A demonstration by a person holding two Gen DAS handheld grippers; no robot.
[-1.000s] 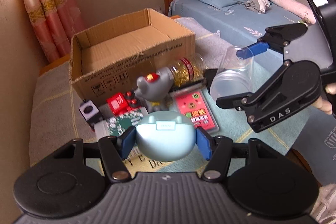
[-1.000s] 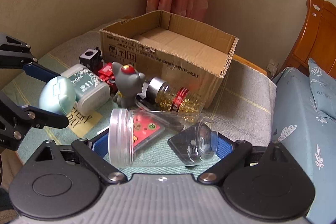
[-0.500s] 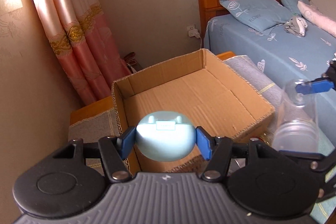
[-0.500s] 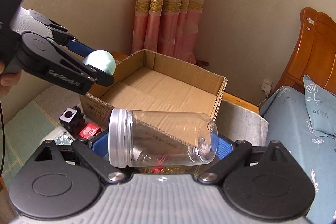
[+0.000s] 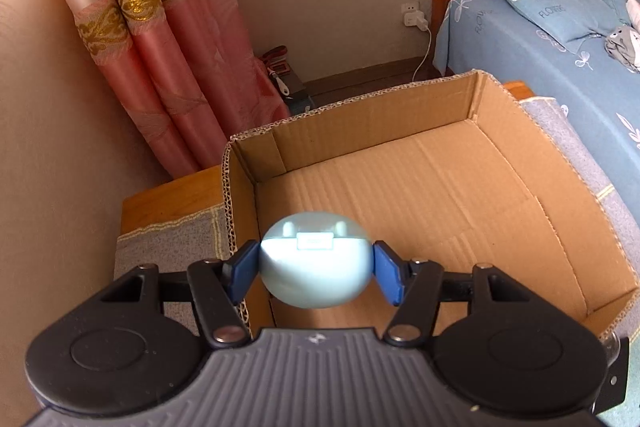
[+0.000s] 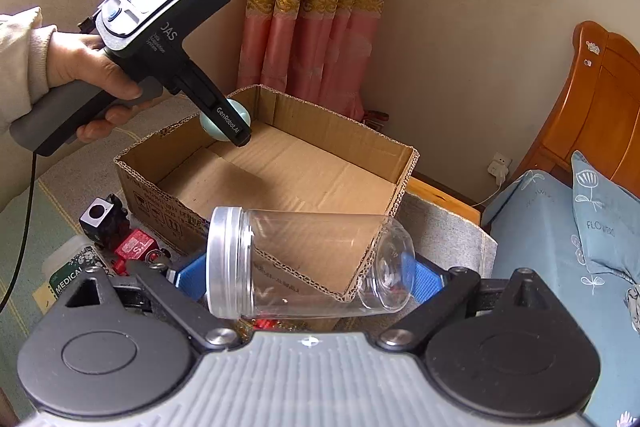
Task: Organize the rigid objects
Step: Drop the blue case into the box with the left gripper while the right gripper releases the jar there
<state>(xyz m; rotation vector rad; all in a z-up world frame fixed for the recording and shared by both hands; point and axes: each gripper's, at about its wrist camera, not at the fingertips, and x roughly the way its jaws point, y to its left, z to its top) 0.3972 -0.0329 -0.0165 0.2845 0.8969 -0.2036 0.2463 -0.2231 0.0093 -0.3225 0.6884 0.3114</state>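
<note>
— Cardboard is the landmark: the open cardboard box (image 5: 420, 195) lies empty, and the pale blue egg-shaped case (image 5: 315, 259) is held over its near-left corner, clamped by its two ends between the blue fingers (image 5: 243, 274) of the left gripper (image 5: 316, 273).

— And the other one?

— The clear plastic jar (image 6: 308, 263) is gripped lengthwise by the right gripper (image 6: 310, 281), lid end and base end pressed by the pads, just in front of the box's near wall and above the worktop (image 6: 60, 183). Left of the box's near corner, a black cube (image 6: 100, 215), a red piece (image 6: 134, 247) and a white bottle labelled MEDICAL (image 6: 70, 269) are waiting on the worktop.

— How should the release be done?

— The case is probably best lowered close to the box floor before the fingers are parted; being rounded, it may roll if dropped from height. A back corner of the box would be favoured, so that room is kept for the jar.

— The jar next?

— It should be carried over the near wall with clearance, since the wall could be clipped, and laid on its side along a box wall so that rolling is checked.
</note>
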